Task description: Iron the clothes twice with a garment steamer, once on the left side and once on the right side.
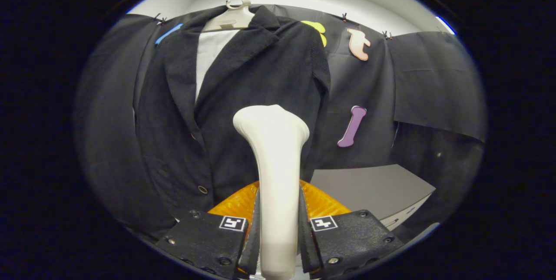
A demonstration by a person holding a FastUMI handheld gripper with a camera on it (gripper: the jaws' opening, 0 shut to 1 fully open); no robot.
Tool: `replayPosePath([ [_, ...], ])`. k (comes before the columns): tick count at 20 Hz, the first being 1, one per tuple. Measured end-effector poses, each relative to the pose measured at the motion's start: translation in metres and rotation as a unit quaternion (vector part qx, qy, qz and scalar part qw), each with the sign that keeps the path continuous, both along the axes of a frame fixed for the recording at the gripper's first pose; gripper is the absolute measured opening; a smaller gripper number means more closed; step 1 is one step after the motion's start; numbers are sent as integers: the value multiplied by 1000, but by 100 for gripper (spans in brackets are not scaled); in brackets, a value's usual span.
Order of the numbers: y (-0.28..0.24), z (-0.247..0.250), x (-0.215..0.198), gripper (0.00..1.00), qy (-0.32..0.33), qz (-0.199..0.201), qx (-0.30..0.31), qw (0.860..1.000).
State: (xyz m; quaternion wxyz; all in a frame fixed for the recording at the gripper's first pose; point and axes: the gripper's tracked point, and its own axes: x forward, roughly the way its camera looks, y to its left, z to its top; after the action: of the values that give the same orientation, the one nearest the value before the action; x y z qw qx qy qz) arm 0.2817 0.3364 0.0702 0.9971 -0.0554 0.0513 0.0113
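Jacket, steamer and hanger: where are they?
jacket (260,76), gripper view, on its front panel.
steamer (273,141), gripper view, on its neck, held between the tool's fingers.
hanger (230,19), gripper view, on its shoulder piece.

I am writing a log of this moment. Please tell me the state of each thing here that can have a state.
Tongs: shut on the steamer handle.
Garment steamer: held upright between the tongs, its head at the jacket's front.
Jacket: hanging, buttoned at the front, lapels open over a white inner layer.
Hanger: carrying the jacket.
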Motion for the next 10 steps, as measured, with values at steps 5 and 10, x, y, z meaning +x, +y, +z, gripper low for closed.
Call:
replayPosePath([
  [5, -8, -27, 3, 41, 15, -10, -3, 1000],
  [10, -1, -56, 1, 40, 32, -7, -4, 999],
])
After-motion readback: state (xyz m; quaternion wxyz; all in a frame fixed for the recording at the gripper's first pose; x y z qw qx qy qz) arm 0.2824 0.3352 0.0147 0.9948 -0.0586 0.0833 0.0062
